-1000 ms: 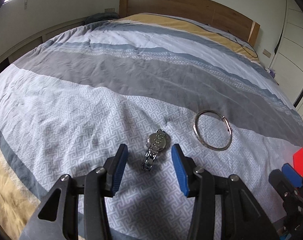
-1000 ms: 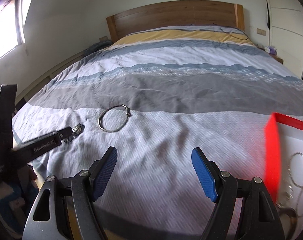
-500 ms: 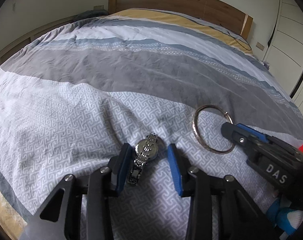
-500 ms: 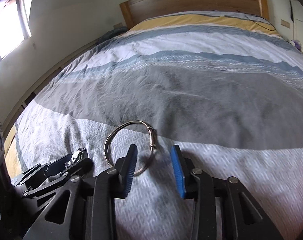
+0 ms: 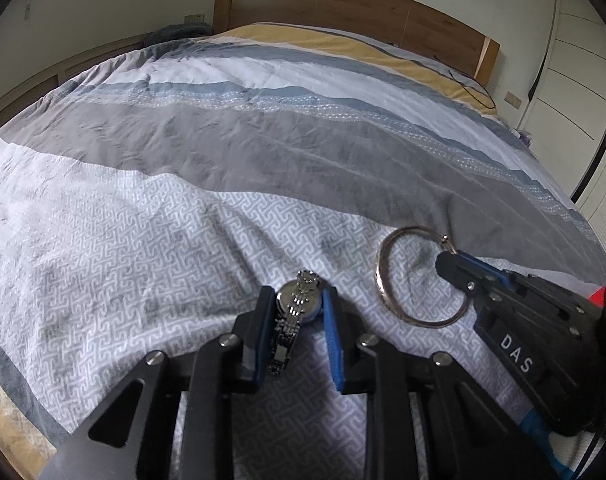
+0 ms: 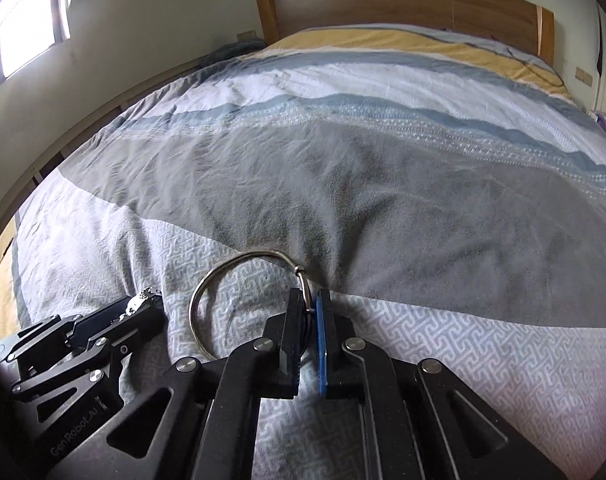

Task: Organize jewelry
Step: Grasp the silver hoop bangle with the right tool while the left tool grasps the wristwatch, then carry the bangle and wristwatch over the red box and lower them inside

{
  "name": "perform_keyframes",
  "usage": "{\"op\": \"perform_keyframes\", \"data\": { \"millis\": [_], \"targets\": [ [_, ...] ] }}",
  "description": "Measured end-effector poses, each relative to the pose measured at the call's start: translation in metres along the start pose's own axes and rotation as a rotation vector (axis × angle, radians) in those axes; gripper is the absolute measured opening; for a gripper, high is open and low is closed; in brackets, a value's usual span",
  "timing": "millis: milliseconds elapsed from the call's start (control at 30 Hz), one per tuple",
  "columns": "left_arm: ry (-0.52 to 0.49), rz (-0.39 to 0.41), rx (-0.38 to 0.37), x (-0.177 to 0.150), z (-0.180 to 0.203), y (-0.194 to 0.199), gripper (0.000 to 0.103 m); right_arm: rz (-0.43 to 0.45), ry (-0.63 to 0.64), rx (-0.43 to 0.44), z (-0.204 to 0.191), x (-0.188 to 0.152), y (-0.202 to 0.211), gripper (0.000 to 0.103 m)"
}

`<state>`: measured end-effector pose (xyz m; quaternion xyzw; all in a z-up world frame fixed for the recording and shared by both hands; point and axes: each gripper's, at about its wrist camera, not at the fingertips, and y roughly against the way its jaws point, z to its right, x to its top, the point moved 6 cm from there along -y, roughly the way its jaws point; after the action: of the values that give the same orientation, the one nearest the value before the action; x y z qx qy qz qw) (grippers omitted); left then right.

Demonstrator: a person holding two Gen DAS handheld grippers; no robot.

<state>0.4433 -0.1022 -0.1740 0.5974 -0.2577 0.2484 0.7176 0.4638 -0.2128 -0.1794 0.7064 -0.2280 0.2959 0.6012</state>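
Between the pads of the left gripper a watch is clamped across its round case, the metal strap trailing back toward the camera between the fingers and lying on the quilt. Just to its right, a bangle is pinched at its clasp side by the right gripper, whose jaws are drawn almost together on the thin wire; the rest of the hoop is seen curving out to the left of those fingers and resting on the patterned cloth. Both pieces are thus gripped but not yet raised, as far as can be judged: the fabric is dimpled under each set of tips, and no gap is seen beneath the hoop.

The step in hand is judged to be the pick-up of two pieces at once. A slow, straight lift is called for next, since the watch strap hangs loose and the bangle is held only at one narrow point, so that it may swing or slip. A red corner is glimpsed beyond the right gripper in the left view; what it belongs to cannot be told. Farther out, the striped quilt is seen running up to a headboard.
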Motion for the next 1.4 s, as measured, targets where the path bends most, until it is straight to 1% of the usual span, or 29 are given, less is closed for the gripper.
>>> {"op": "perform_keyframes", "data": {
  "millis": [133, 233, 467, 933, 1167, 1400],
  "targets": [
    [-0.016, 0.033, 0.012, 0.005, 0.003, 0.010, 0.022, 0.062, 0.004, -0.026, 0.000, 0.000, 0.021, 0.006],
    [-0.028, 0.049, 0.020, 0.008, 0.006, 0.017, 0.022, 0.093, -0.003, -0.054, 0.004, -0.002, 0.035, 0.007],
    [-0.074, 0.075, 0.023, 0.016, 0.017, 0.034, 0.022, 0.127, -0.034, -0.098, 0.016, -0.011, 0.068, 0.007],
    [-0.144, 0.112, -0.019, 0.022, 0.050, 0.065, 0.022, 0.194, -0.077, -0.169, 0.041, -0.013, 0.128, 0.007],
    [-0.176, 0.126, -0.042, 0.021, 0.067, 0.078, 0.022, 0.217, -0.090, -0.208, 0.055, -0.013, 0.152, 0.007],
    [-0.199, 0.125, -0.059, 0.018, 0.081, 0.085, 0.022, 0.221, -0.108, -0.233, 0.069, -0.021, 0.168, 0.007]
  ]
}}
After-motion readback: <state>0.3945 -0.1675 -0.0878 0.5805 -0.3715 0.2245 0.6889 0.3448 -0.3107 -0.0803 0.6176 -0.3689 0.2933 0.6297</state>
